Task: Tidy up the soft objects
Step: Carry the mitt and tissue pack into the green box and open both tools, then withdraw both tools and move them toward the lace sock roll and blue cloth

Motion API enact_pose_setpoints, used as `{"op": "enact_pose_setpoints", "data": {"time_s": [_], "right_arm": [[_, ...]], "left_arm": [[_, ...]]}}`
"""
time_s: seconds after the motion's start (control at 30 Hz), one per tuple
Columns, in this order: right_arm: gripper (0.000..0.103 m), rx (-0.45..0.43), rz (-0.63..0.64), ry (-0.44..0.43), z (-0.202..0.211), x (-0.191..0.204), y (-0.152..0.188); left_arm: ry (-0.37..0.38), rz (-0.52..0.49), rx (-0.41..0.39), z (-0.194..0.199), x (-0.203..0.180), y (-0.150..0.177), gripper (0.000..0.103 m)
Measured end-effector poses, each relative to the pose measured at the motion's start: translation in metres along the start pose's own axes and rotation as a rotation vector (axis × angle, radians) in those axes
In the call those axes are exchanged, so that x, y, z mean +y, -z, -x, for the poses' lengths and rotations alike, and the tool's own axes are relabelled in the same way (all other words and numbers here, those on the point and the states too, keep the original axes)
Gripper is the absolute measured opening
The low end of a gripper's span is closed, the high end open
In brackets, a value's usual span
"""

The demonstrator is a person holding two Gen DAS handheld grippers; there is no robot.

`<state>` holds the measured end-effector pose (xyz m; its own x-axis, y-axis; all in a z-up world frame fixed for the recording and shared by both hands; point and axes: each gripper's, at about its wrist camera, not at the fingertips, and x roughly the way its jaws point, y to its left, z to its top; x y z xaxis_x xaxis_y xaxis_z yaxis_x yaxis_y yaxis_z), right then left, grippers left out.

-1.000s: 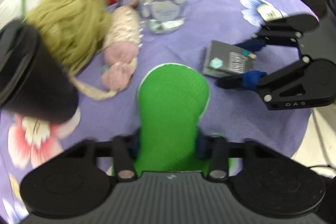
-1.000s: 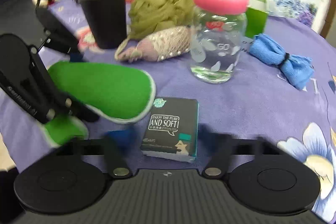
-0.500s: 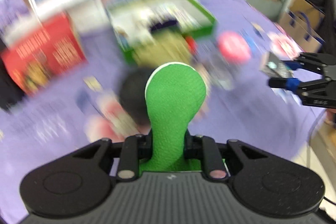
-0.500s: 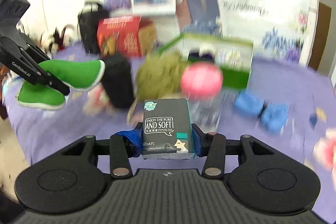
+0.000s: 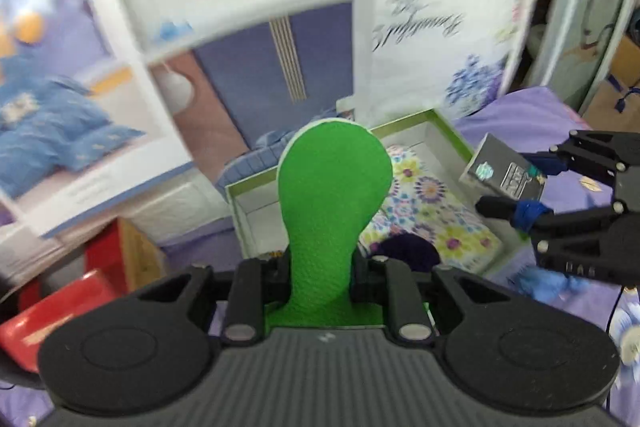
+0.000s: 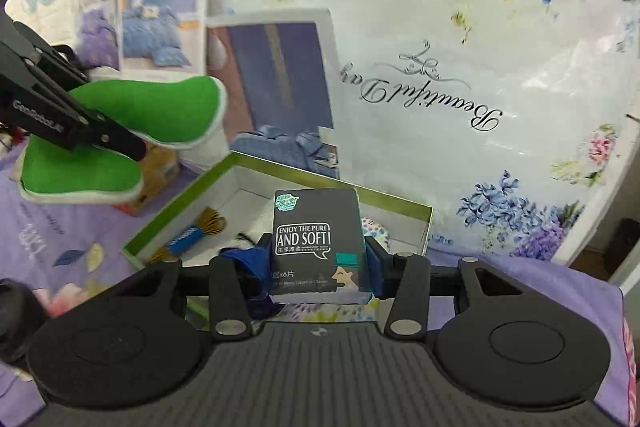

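Observation:
My left gripper [image 5: 320, 267] is shut on a green insole [image 5: 334, 195] and holds it in the air in front of a green-rimmed box [image 5: 448, 125]. The insole also shows at the left of the right wrist view [image 6: 148, 111]. My right gripper [image 6: 318, 259] is shut on a dark tissue pack [image 6: 318, 235] and holds it above the same box [image 6: 180, 207]. The pack and right gripper show at the right of the left wrist view [image 5: 504, 173]. Inside the box lie a floral cloth [image 5: 432, 203], a dark yarn ball [image 5: 412, 251] and a blue-and-tan tassel [image 6: 192, 231].
Large printed bedding packages [image 6: 460, 87] stand upright right behind the box. A red box [image 5: 108, 259] stands to the left of it. A blue cloth [image 5: 544, 285] lies on the purple flowered tablecloth [image 5: 532, 115] at the right. A black cup [image 6: 16, 307] is at the lower left.
Both grippers have risen from the table with their objects and moved toward the green-rimmed box. The right gripper closed on the tissue pack and lifted it.

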<state>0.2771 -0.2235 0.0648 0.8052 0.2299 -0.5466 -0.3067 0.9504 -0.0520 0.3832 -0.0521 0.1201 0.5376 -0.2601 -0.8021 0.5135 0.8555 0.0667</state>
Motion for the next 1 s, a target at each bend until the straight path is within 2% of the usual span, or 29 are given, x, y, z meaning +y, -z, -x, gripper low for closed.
{"op": "enact_pose_setpoints", "data": {"time_s": [0.07, 0.1, 0.13, 0.23, 0.33, 0.5, 0.57, 0.6, 0.63, 0.73, 0.77, 0.83, 1.0], "right_arm": [[0.032, 0.020, -0.022, -0.023, -0.022, -0.007, 0.000], [0.033, 0.024, -0.034, -0.038, -0.030, -0.009, 0.002], [0.035, 0.029, -0.047, -0.044, -0.037, -0.011, 0.004], [0.039, 0.004, -0.037, 0.015, -0.048, -0.008, 0.008], [0.042, -0.020, -0.044, 0.030, -0.045, -0.011, 0.006], [0.046, -0.008, -0.089, 0.012, -0.026, -0.018, 0.011], [0.047, -0.003, -0.097, 0.013, -0.014, -0.017, 0.014], [0.047, -0.008, -0.098, 0.015, -0.007, -0.017, 0.016], [0.048, -0.016, -0.103, 0.019, 0.000, -0.016, 0.017], [0.049, -0.032, -0.116, 0.028, 0.016, -0.016, 0.019], [0.049, -0.034, -0.119, 0.031, 0.021, -0.016, 0.019], [0.049, -0.034, -0.115, 0.032, 0.029, -0.018, 0.020], [0.051, -0.021, -0.086, 0.063, 0.040, -0.023, 0.028]], "left_arm": [[0.017, 0.014, 0.037, -0.027, 0.003, -0.006, 0.040], [0.027, 0.023, 0.042, -0.037, 0.004, -0.007, 0.065], [0.034, 0.028, 0.040, -0.044, 0.005, -0.006, 0.070], [0.047, 0.063, 0.045, -0.054, 0.010, -0.006, 0.071], [0.026, 0.059, 0.043, -0.050, 0.012, -0.003, 0.072], [-0.068, 0.087, -0.047, -0.019, 0.016, -0.013, 0.073], [-0.037, 0.083, -0.073, -0.003, 0.014, -0.022, 0.077], [0.011, 0.077, -0.065, 0.001, 0.013, -0.028, 0.090], [0.047, 0.078, -0.060, 0.004, 0.010, -0.033, 0.094], [0.006, 0.118, -0.068, 0.006, 0.001, -0.046, 0.093], [0.013, 0.120, -0.066, 0.007, -0.002, -0.048, 0.093], [0.024, 0.115, -0.058, 0.009, -0.006, -0.046, 0.093], [-0.054, 0.083, -0.055, 0.023, -0.015, -0.018, 0.093]]}}
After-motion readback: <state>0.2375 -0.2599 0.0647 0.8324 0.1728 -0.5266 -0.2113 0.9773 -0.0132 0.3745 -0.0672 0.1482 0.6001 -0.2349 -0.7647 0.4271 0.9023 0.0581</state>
